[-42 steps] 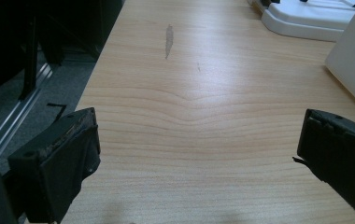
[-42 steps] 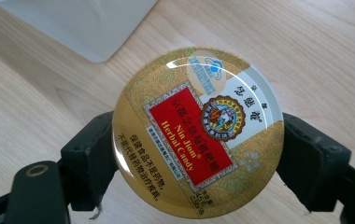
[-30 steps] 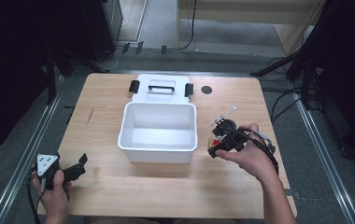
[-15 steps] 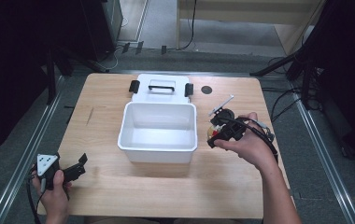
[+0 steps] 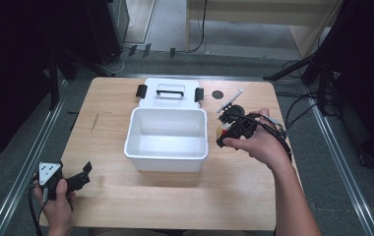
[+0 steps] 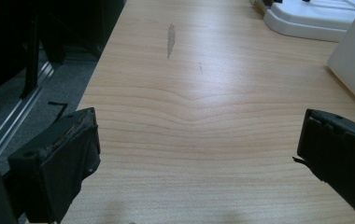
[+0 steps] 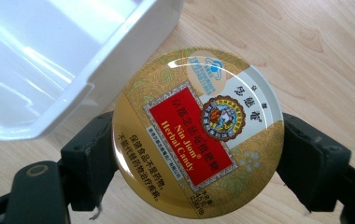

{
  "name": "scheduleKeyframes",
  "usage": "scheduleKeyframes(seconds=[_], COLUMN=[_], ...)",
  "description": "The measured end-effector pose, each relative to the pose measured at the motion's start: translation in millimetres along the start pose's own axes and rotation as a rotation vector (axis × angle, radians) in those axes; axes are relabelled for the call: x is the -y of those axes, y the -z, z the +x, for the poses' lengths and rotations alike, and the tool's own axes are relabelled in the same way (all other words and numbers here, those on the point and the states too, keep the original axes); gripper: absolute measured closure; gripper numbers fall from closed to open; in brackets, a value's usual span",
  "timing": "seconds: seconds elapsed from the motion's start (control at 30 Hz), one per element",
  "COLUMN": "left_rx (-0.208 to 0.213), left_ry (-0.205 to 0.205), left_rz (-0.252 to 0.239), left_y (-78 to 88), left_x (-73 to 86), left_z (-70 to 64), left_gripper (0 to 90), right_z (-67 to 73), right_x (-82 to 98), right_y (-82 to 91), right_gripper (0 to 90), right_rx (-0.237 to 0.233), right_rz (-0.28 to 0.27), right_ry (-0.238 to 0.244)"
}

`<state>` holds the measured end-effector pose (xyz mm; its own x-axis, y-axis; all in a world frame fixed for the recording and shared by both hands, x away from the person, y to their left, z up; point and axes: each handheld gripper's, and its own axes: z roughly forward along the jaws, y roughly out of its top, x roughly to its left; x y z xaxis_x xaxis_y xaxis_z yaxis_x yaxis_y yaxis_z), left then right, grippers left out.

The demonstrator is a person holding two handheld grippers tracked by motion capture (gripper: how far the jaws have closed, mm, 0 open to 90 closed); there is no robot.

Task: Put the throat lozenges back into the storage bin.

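Pale wood table [image 5: 126, 206], dark room; left tongs [image 6: 199, 154] apart, right tongs [image 7: 196, 158] clamped on candy tin [image 7: 198, 130].

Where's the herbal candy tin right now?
The candy tin sits clamped in the right gripper, just right of the white bin.

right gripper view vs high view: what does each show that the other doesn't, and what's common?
Right gripper view alone: the label on the round gold candy tin, reading Nin Jiom Herbal Candy, clamped between the black jaws. High view alone: the white lid with its handle behind the box, the left gripper open near the table corner, and a small black disc. Both: the white box, the wooden table, the right gripper.
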<state>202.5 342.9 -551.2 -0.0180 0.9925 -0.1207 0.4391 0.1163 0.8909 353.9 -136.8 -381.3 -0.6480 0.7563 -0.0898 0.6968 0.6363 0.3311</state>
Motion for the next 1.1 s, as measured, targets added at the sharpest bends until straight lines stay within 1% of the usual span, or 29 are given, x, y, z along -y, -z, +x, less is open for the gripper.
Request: scheduleKeyframes(seconds=[0.03, 0.07, 0.17, 0.23, 0.27, 0.3, 0.37, 0.4, 0.47, 0.67, 0.7, 0.97, 1.1], left_rx=[0.000, 0.001, 0.006, 0.004, 0.004, 0.005, 0.008, 0.008, 0.006, 0.008, 0.008, 0.008, 0.009], left_ry=[0.000, 0.000, -0.005, -0.009, -0.010, -0.007, -0.001, -0.001, -0.003, -0.003, -0.003, -0.001, -0.001], left_rz=[0.000, -0.001, 0.000, -0.001, -0.001, 0.000, 0.001, 0.001, 0.000, -0.001, 0.000, 0.000, 0.001], left_y=[0.0, -0.1, 0.1, -0.1, -0.1, 0.0, 0.0, 0.0, 0.0, 0.0, 0.0, -0.4, -0.4], left_x=[0.0, 0.0, 0.1, 0.1, 0.1, 0.1, 0.0, 0.0, 0.0, 0.1, 0.1, 0.0, 0.0], left_z=[0.0, 0.1, -0.3, -1.1, -1.0, -0.8, 0.0, 0.0, -0.2, -0.2, -0.2, -0.4, -0.3], left_gripper=[0.0, 0.0, 0.0, 0.0, 0.0, 0.0, 0.0, 0.0, 0.0, 0.0, 0.0, 0.0, 0.0], right_z=[-0.2, 1.0, 3.0, 5.2, 5.7, 7.3, 8.4, 9.7, 10.1, 16.5, 17.0, 22.7, 27.6], right_x=[-1.5, -3.2, -8.2, -11.7, -13.3, -14.9, -18.2, -19.6, -22.5, -29.4, -30.4, -37.5, -43.6], right_y=[0.5, 0.9, 2.6, 4.1, 4.4, 4.7, 4.7, 5.0, 5.2, 6.0, 6.3, 6.0, 4.4], right_gripper=[20.6, 20.6, 20.5, 20.6, 20.6, 20.6, 20.6, 20.6, 20.6, 20.6, 20.6, 20.6, 20.6], right_rx=[0.004, 0.003, 0.007, 0.006, 0.004, 0.003, 0.004, 0.003, 0.004, 0.001, 0.002, -0.004, -0.011], right_rz=[0.000, 0.002, 0.000, -0.002, -0.006, -0.003, -0.001, 0.003, -0.001, -0.002, -0.002, -0.003, -0.005], right_ry=[0.010, 0.003, 0.020, 0.017, 0.024, 0.020, 0.036, 0.031, 0.044, 0.056, 0.065, 0.074, 0.085])
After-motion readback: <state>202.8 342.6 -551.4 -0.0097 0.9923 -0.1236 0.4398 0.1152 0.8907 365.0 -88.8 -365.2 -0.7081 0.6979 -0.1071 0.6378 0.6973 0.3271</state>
